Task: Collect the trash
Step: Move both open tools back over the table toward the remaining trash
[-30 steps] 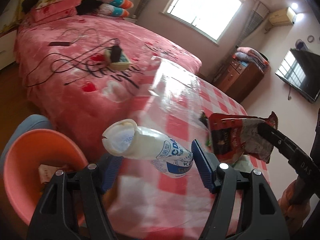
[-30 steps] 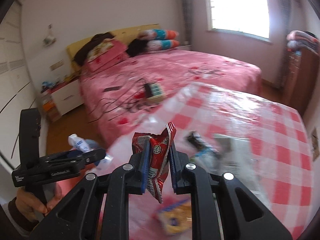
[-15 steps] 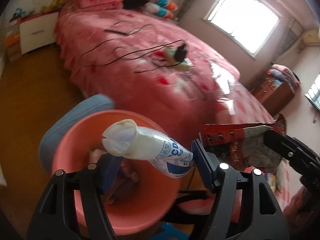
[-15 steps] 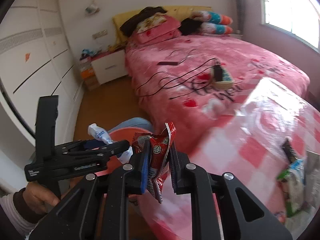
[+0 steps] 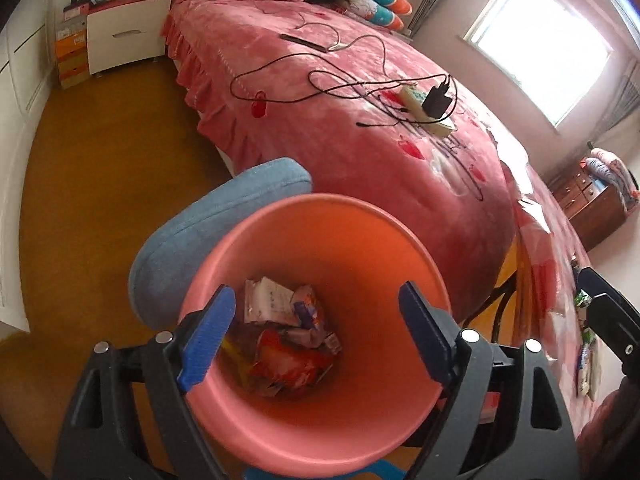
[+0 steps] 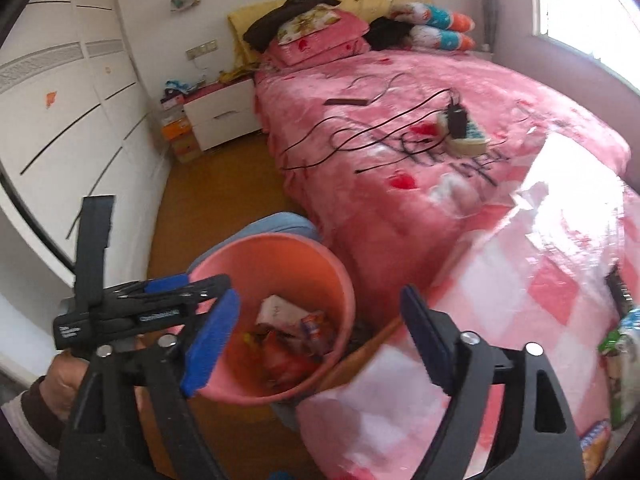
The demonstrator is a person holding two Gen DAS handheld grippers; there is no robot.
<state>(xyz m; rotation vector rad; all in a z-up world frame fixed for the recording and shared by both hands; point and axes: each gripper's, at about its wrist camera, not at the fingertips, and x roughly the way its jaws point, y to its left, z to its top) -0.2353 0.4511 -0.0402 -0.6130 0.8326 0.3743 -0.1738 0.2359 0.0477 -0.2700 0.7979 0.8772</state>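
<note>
**Both grippers spread wide over the pink bin, nothing between their pads**

At far left of the right wrist view, a person's hand (image 6: 66, 376) grips the handle of the left gripper (image 6: 188, 284), seen side-on, reaching over the near rim of the pink bin (image 6: 344, 292). Its jaws are opening, and nothing sits between them. In the left wrist view the left gripper's blue pads (image 5: 206, 340) stand apart on either side of the bin's mouth, framing the trash (image 5: 288, 344) at the bottom — crumpled wrappers, white and red, piled loosely.

Moving right, the right gripper (image 6: 316, 328) hangs above and just beside the bin, toward the table. Its jaws are opening too, and they hold nothing. Behind the bin sits a blue cushioned stool (image 5: 208, 220), touching or nearly touching the bin's far wall. Beyond that is a bed with a pink cover (image 5: 360, 120), cables and a charger lying on it.

At right, a table under a pink-and-white checked cloth (image 6: 540, 280) carries more litter: a green-and-white packet (image 6: 618, 344) at its edge, and a yellow one lower down, partly cut off.

The step in hand appears to be the release into the bin. To finish it well, keep each gripper centred over the mouth until both are clearly empty — then lift straight up before swinging right, so no finger clips the rim and tips the bin. The next reach is best aimed at the packets nearest the table edge.
</note>
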